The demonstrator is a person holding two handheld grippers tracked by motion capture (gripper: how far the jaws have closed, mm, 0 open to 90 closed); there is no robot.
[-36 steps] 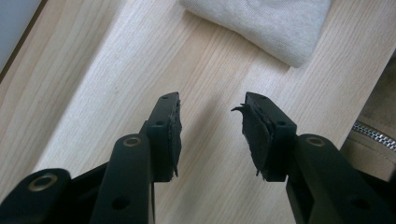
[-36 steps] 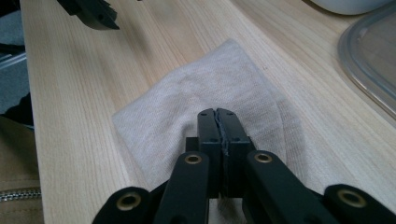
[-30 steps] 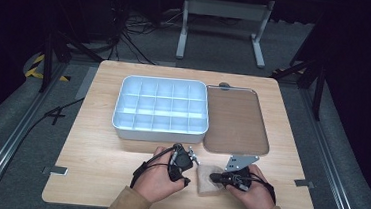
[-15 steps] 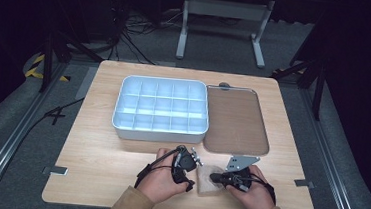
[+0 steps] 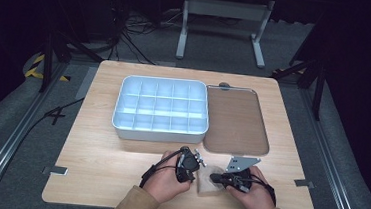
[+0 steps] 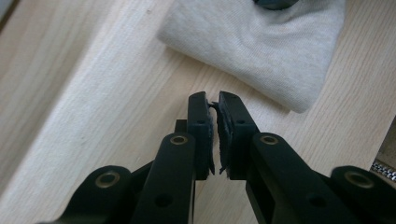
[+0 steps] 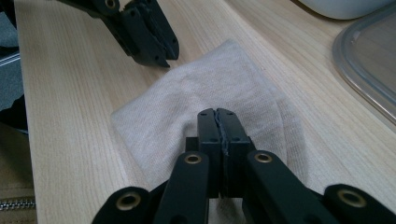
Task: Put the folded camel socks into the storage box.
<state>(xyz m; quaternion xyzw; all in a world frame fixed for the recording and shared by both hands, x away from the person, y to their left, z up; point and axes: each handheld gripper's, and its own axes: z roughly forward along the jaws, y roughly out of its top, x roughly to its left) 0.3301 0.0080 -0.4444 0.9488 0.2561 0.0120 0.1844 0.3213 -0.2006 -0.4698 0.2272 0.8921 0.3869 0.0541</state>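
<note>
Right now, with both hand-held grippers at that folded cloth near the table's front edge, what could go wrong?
1. The left hand-held gripper has just closed with nothing between its jaws, just short of the folded beige cloth; it may need another try.
2. The right hand-held gripper is shut over the cloth, and whether it pinches the fabric is unclear; a one-sided pull could drag or unfold it.
3. The cloth lies close to the front edge of the wooden table, so it might slide off.

I'm seeing a soft, matt, finely knitted beige cloth (image 7: pixel 210 107) lying on a pale, smooth-grained wooden table (image 5: pixel 98 163). The tray (image 5: pixel 235 121) is looking glossy at its rim; the compartment box (image 5: pixel 161 105) is showing smooth white plastic.
</note>
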